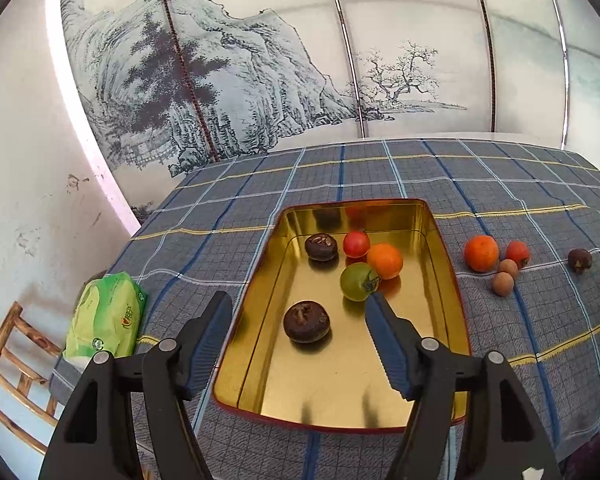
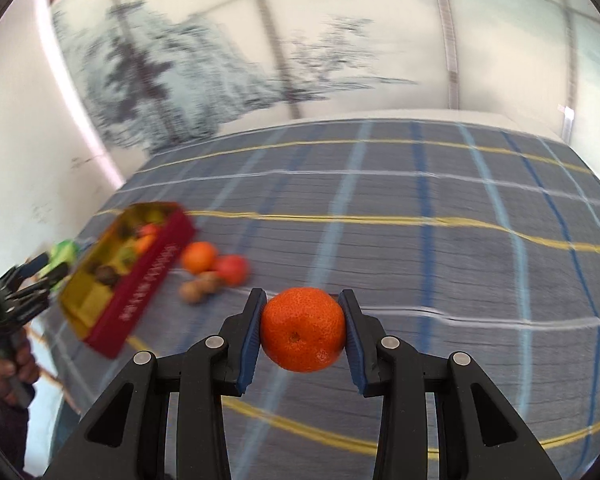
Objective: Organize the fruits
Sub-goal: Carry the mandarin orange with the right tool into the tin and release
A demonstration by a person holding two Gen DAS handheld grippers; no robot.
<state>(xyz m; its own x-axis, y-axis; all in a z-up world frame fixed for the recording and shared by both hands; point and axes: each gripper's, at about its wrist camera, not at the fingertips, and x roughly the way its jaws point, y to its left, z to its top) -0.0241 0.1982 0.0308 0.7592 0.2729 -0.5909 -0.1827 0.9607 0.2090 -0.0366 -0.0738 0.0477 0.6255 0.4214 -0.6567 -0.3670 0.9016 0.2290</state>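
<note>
A gold-lined red tin (image 1: 439, 248) sits on the plaid tablecloth and holds two dark brown fruits (image 1: 307, 321), a red fruit (image 1: 356, 243), an orange one (image 1: 385, 261) and a green one (image 1: 357, 281). My left gripper (image 1: 300, 308) is open and empty above the tin's near half. To the tin's right lie an orange fruit (image 1: 481, 253), a red one (image 1: 517, 253), two small brown ones (image 1: 503, 283) and a dark one (image 1: 580, 259). My right gripper (image 2: 303, 307) is shut on an orange mandarin (image 2: 303, 329), held above the cloth right of the tin (image 2: 140, 280).
A green packet (image 1: 106, 316) lies at the table's left edge, with a wooden chair (image 1: 8, 364) below it. A painted screen stands behind the table. The right wrist view is motion-blurred; the left gripper (image 2: 32, 280) shows at its far left.
</note>
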